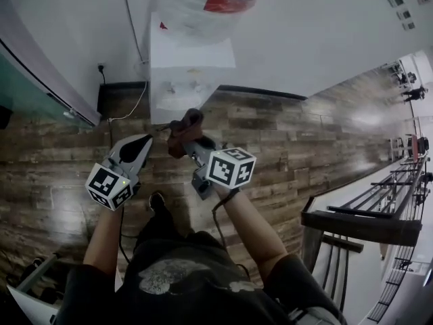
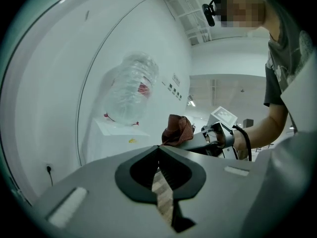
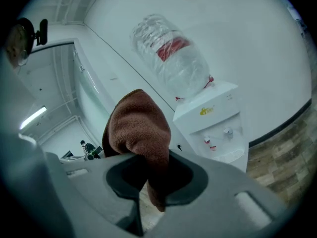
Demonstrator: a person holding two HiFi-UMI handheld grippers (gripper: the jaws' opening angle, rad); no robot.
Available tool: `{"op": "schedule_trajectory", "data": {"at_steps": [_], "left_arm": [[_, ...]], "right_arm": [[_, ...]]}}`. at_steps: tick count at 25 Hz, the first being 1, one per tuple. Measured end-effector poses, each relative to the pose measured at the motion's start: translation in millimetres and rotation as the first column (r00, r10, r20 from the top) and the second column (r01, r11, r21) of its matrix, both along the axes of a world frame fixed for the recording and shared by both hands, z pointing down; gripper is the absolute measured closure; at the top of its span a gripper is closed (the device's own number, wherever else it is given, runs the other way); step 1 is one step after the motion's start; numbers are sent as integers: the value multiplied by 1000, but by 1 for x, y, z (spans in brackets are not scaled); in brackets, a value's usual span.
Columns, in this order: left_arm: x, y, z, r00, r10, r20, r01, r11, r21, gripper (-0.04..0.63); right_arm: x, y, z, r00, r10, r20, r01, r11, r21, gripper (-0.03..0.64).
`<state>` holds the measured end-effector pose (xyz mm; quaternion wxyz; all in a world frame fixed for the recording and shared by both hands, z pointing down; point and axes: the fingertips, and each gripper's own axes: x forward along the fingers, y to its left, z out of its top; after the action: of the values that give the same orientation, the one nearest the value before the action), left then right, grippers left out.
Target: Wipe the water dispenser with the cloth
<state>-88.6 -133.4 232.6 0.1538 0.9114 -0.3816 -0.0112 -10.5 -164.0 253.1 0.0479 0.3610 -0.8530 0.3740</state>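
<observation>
Head view: the white water dispenser [image 1: 191, 73] stands against the wall, bottle [image 1: 203, 5] on top. The right gripper [image 1: 193, 146] carries a brown cloth [image 1: 184, 128] near the dispenser's front, not touching it. The left gripper [image 1: 143, 143] hangs just beside it over the wood floor [image 1: 304, 141].

Left gripper view: jaws together, nothing between them; cloth [image 2: 177, 129] right of the dispenser [image 2: 115, 138].

Right gripper view: jaws clamped on the cloth [image 3: 141, 130], dispenser [image 3: 214, 125] beyond

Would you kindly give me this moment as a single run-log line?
right tongs: shut on cloth | left tongs: shut, empty | dispenser: ahead, cloth not touching | wipe: not begun
</observation>
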Motion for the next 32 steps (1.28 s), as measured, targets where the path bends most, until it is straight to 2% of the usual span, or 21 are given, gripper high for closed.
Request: {"op": "schedule_trajectory", "data": {"at_steps": [7, 10, 17, 21, 27, 32], "left_arm": [[29, 64, -11, 998, -55, 28, 55, 998, 6, 578], [45, 101, -11, 995, -103, 2, 103, 995, -2, 578], [82, 182, -15, 993, -120, 7, 120, 993, 1, 578], [92, 218, -19, 995, -103, 16, 103, 995, -12, 578], [83, 269, -22, 998, -61, 5, 61, 998, -16, 578], [68, 319, -7, 1000, 19, 3, -19, 999, -34, 578]], "right_arm": [[36, 65, -11, 999, -5, 41, 4, 999, 35, 555], [63, 107, -11, 999, -9, 54, 7, 999, 40, 555], [117, 189, -1, 999, 12, 30, -14, 998, 54, 555], [133, 233, -4, 999, 43, 0, -43, 997, 67, 555], [143, 297, -13, 993, 112, -47, -107, 989, 100, 555], [122, 350, -15, 984, 178, -10, -175, 974, 142, 555]]}}
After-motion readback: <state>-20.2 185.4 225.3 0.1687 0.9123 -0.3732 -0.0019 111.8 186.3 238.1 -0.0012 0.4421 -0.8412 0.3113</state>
